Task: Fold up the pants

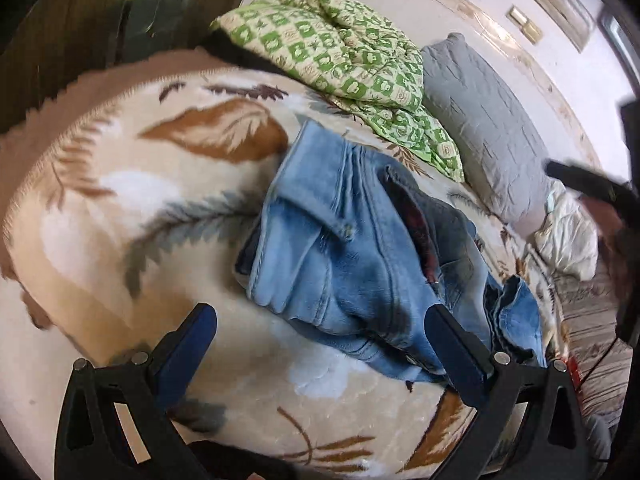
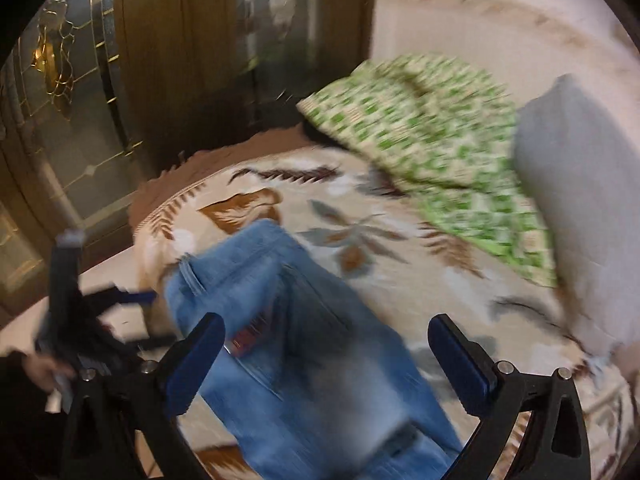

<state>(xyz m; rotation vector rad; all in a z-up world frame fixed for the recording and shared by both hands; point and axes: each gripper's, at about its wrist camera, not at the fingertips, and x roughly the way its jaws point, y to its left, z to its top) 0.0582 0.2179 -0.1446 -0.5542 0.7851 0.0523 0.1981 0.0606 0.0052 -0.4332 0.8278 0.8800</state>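
Pants [image 1: 352,248] lie bunched in loose heap on bed blanket [image 1: 120,208], waistband gaping, legs twisted under: I judge no neat fold made, nearly all of task left. Must spread flat first, then fold.

My left hand-held gripper [image 1: 320,320] released, jaws wide, nothing between them; heap just ahead, its near edge between my finger pads. My right hand-held gripper [image 2: 326,332] also released, empty, poised over denim; view blurred. Green quilt [image 1: 340,52], grey pillow [image 1: 484,120] beyond pants, apart.
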